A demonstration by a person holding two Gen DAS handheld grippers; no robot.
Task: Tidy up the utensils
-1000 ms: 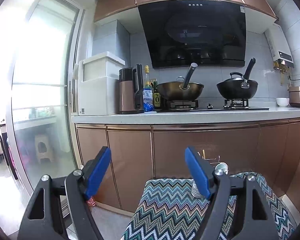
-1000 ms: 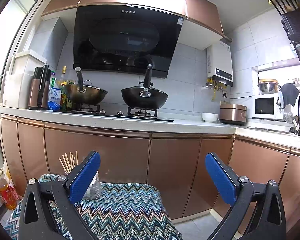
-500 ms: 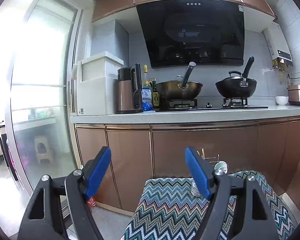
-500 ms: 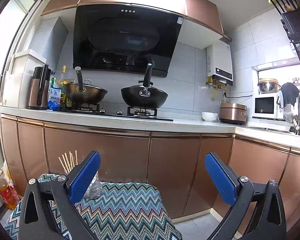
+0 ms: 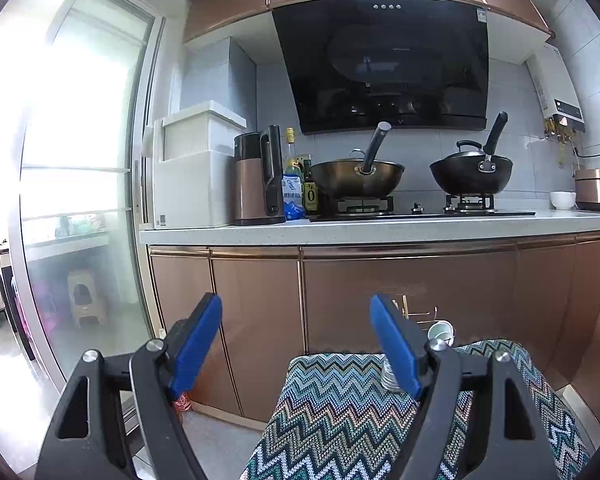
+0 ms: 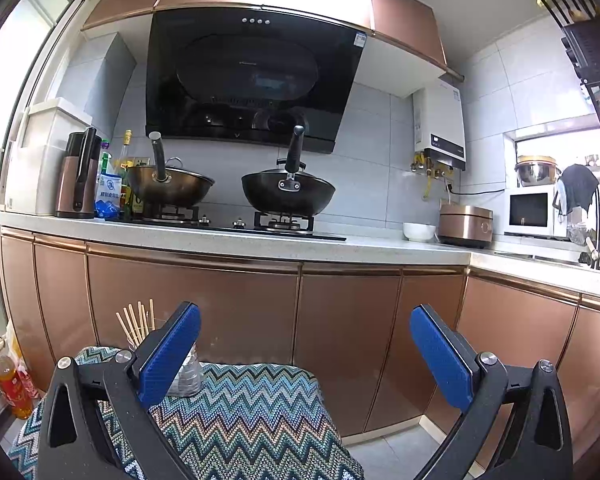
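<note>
both your tongs, left (image 5: 296,344) and right (image 6: 306,354), gape empty over the zigzag cloth (image 6: 252,412), where thin, light, stiff chopsticks (image 6: 136,322) stand in a clear cup (image 6: 186,376) near the cloth's far edge, so pinch them mid-shaft, gently.

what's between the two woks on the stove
In the right wrist view, only bare stove top with two small burner knobs lies between the bronze wok and the black wok; no utensil there.
</note>
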